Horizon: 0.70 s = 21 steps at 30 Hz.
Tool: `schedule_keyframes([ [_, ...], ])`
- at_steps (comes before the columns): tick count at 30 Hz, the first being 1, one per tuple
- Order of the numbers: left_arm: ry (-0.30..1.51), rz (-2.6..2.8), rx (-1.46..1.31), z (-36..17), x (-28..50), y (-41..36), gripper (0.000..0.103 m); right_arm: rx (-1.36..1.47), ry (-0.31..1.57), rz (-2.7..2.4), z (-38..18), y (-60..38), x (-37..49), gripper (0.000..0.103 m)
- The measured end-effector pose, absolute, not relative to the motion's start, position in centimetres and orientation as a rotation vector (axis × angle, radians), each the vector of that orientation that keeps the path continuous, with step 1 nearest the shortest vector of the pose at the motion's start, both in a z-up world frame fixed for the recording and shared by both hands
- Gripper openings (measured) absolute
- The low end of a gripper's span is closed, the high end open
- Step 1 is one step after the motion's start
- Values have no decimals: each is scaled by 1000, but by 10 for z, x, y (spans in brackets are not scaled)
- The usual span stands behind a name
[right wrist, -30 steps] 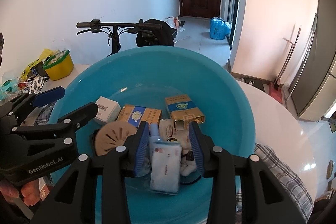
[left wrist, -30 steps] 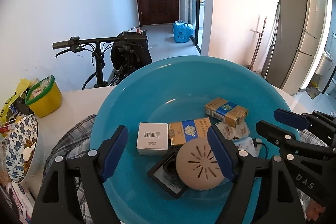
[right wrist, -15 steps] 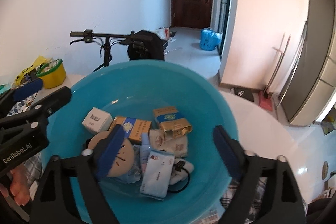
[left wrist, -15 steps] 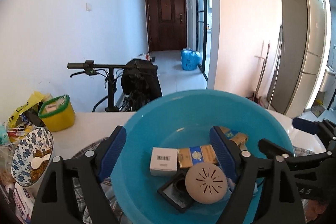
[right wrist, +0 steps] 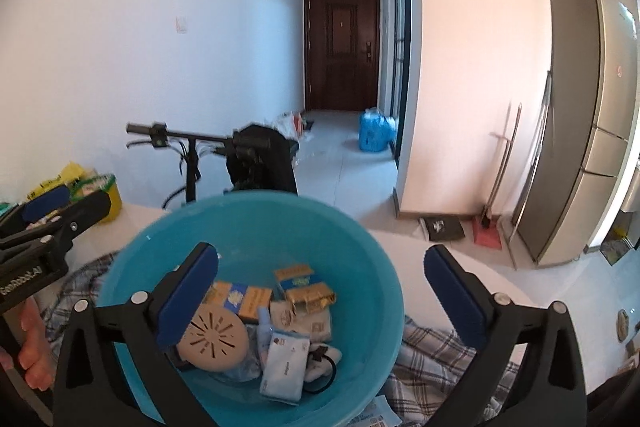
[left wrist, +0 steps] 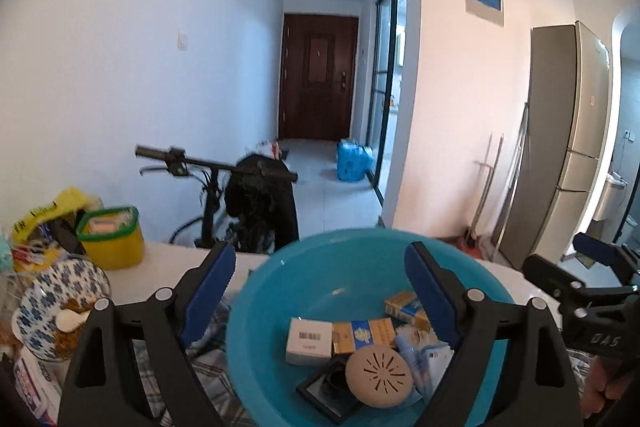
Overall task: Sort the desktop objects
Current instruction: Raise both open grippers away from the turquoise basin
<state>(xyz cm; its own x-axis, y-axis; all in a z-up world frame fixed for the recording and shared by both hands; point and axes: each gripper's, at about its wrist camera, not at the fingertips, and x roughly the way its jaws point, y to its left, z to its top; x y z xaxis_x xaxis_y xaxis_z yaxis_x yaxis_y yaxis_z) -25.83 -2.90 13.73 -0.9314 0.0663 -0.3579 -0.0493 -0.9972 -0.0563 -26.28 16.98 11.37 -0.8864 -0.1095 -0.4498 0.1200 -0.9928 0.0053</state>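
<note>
A blue plastic basin [left wrist: 280, 291] [right wrist: 256, 219] sits on a plaid cloth and holds the sorted items. Among them are a white barcode box [left wrist: 309, 341], two yellow-and-blue cigarette packs [left wrist: 362, 335], a round beige vented disc [left wrist: 378, 375] [right wrist: 212, 341], a white tissue pack [right wrist: 284, 363] and a black cable [right wrist: 322, 367]. My left gripper [left wrist: 320, 275] hangs above the basin's near side, its jaws opening with nothing between them. My right gripper [right wrist: 322, 267] also hovers over the basin, its jaws opening wide and empty, clear of the tissue pack below.
A yellow tub with a green rim [left wrist: 112, 239] and a blue-flowered bowl [left wrist: 52, 307] stand on the white table [left wrist: 160, 267] at the left. The plaid cloth [right wrist: 440, 359] lies under the basin. A bicycle [left wrist: 216, 163] stands behind the table, and a fridge [right wrist: 580, 127] at the right.
The right gripper let go of the tissue pack, which now lies in the basin, and spread wide. Both grippers rose and tilted up, so the basin sits lower in both views.
</note>
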Motion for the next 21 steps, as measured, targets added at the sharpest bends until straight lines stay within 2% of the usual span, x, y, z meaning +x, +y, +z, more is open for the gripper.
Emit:
schedule_keyframes([
  [1, -62, 3039, -536, 140, -254, -28, 92, 679, 25, -2942, 117, 170, -259, 103],
  [2, -56, 3046, -508, 143, -250, -28, 101, 658, 17, -2945, 121, 171, -255, 103],
  [3, -57, 3045, -464, 148, -244, -28, 103, 641, 13, -2952, 125, 171, -252, 103],
  [9, -82, 3025, -349, 172, -213, -32, 103, 544, 11, -2974, 145, 173, -232, 103],
  [15, 18, 3041, -287, 190, -183, -20, 103, 444, 11, -2969, 162, 172, -214, 103],
  [19, -63, 2973, -250, 204, -157, -21, 103, 352, 0, -2971, 175, 173, -192, 103],
  [21, -40, 3000, -189, 213, -139, -19, 103, 305, 6, -2985, 183, 176, -179, 103],
])
